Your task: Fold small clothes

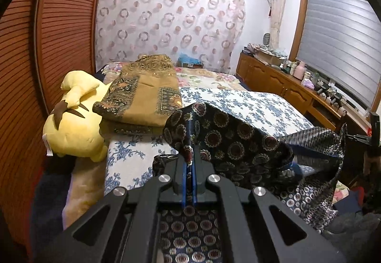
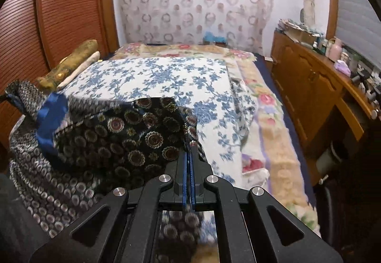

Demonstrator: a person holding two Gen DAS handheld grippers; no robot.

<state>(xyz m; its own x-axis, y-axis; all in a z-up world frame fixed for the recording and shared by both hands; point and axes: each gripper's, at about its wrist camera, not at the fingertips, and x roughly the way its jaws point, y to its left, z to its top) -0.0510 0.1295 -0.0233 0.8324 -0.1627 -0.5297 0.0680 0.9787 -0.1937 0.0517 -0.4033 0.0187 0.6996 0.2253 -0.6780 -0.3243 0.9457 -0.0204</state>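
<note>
Both claws were pinched tight on one dark medallion-patterned garment [image 1: 228,141] — the left gripper [image 1: 189,158] and right gripper [image 2: 189,146] held it above the blue-flowered white bedspread [image 2: 154,77].

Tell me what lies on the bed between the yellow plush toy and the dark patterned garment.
In the left wrist view, a folded mustard-brown patterned cloth lies there, on the blue-floral sheet.
</note>
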